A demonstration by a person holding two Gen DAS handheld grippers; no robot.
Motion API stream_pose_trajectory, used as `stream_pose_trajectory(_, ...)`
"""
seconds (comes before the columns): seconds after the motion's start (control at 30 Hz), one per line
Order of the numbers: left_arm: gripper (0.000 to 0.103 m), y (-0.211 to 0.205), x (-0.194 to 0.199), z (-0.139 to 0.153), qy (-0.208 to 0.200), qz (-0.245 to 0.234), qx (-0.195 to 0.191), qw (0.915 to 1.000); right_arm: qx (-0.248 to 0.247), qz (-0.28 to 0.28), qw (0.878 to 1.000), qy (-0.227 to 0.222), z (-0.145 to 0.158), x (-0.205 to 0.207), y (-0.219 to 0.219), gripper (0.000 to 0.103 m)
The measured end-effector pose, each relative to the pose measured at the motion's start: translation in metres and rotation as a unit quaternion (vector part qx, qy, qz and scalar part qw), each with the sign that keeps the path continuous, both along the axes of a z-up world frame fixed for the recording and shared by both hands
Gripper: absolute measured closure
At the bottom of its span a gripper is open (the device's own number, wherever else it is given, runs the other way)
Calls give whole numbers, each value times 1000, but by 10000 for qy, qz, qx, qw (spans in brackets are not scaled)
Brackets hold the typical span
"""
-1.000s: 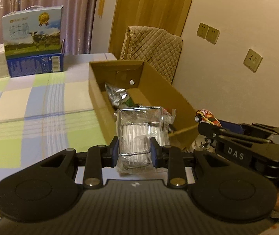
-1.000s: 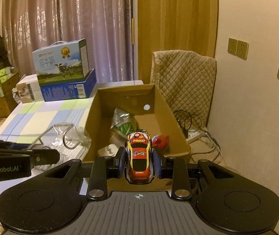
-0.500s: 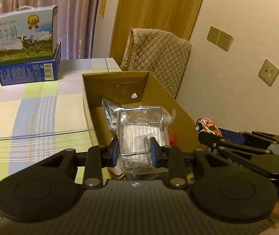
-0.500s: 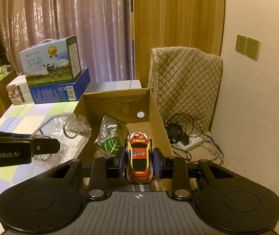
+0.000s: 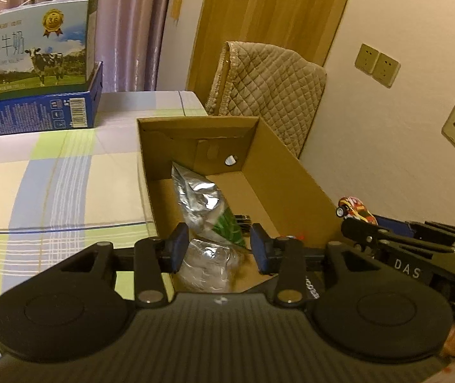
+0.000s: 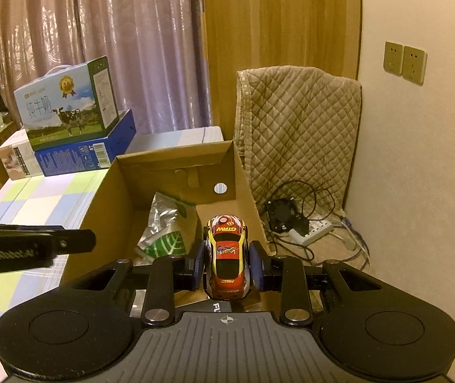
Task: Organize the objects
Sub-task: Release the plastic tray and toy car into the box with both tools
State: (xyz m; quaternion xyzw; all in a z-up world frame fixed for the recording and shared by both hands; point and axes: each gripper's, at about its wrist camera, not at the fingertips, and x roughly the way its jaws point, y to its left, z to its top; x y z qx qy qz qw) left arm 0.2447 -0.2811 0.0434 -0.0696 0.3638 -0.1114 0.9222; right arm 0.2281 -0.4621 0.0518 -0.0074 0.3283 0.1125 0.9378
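The toy car (image 6: 227,257) sits nose toward 12 o'clock, clamped in the right tongs (image 6: 227,266) over the cardboard box (image 6: 246,172). The left tongs (image 5: 217,247) have just been opening, pads clear of the clear-wrapped packet (image 5: 206,266) lying below them in the box.

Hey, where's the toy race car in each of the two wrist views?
Left wrist: toy race car at the right edge, beyond the cardboard box, held in the right gripper.
Right wrist: toy race car low centre, clamped between the gripper's fingers, over the box.
Shared landmark: the round hole in the box's far wall.
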Motion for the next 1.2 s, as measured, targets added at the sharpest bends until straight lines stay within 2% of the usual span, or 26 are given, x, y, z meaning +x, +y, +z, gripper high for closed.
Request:
stream_pose_trajectory(0.43,64,26,-6,10,-79,235,-54,9997,187,155,9997,72,-1,7,13,76)
stream_pose_trajectory(0.57,58,30,-8,12,-117,270,-55,9996,610,168,9979,134,-2,16,9,75)
stream_pose_trajectory(0.6,56,30,-9,12,-135,286,-36,9995,765,168,9968,151,-3,19,7,70)
stream_pose_trajectory(0.63,55,31,-10,12,-147,299,-12,9994,879,118,9960,122,-3,20,5,55)
stream_pose_trajectory(0.7,54,34,-11,10,-135,326,26,9994,1007,13,9949,10,-2,20,1,37)
stream_pose_trajectory(0.83,51,41,-16,6,-76,396,23,9992,1050,-39,9945,-21,2,17,-3,36)
stream_pose_trajectory(1.2,27,45,-34,8,-37,462,46,9989,865,-18,9962,26,12,1,1,36)
